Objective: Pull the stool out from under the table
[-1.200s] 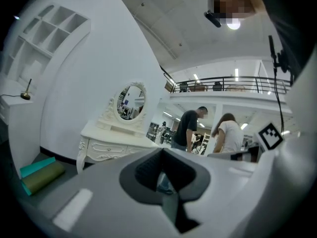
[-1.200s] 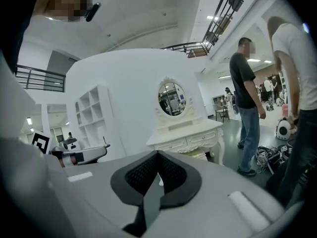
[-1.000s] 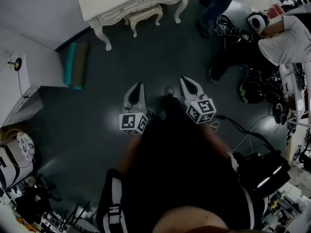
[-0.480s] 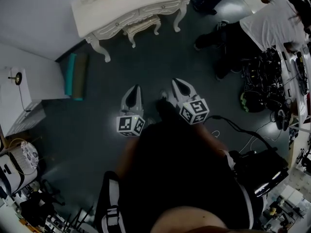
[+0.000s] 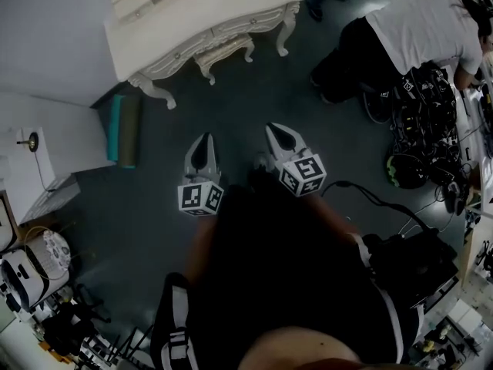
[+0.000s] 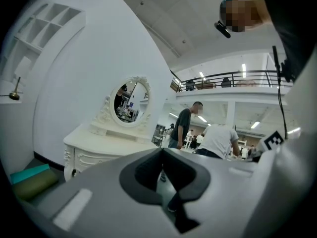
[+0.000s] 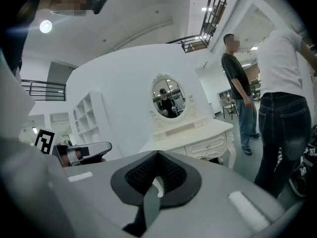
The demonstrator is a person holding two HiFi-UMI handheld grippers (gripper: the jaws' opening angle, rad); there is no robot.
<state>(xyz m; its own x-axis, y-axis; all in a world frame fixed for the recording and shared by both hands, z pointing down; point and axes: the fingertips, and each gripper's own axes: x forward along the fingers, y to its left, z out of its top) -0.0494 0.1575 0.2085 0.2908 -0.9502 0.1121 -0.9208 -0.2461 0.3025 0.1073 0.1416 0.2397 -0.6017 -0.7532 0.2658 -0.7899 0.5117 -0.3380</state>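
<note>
Stool: the stool [image 5: 226,50] is tucked under the table, seat beneath the drawer front, with its carved white legs on the dark floor. In the head view it lies at 12 o'clock from your two grippers and well apart from both.
Table: the white dressing table [image 5: 196,10] fills the 12 o'clock edge of the head view. Its oval mirror [image 6: 130,99] shows in both gripper views.
Left gripper: your left gripper [image 5: 202,139] is low over the floor, pointing toward 12 o'clock at the table. Its fingers are pressed together at the tips and nothing is between them. Its marker cube is at the 6 o'clock end.
Right gripper: your right gripper [image 5: 276,129] is just beside the left one, at its 3 o'clock, angled toward 11 o'clock. Its fingers are also pressed together, with nothing pinched.
Mat: a rolled teal and olive mat [image 5: 123,128] lies on the floor at 9 o'clock from the left gripper, near the table's front left leg.
Bystander: a person in a white shirt [image 5: 420,25] bends over at 2 o'clock from your right gripper.
Cables: a tangle of cables [image 5: 420,122] lies at 3 o'clock, just below that person.
Floor: the dark floor [image 5: 239,102] separates your grippers from the stool.
</note>
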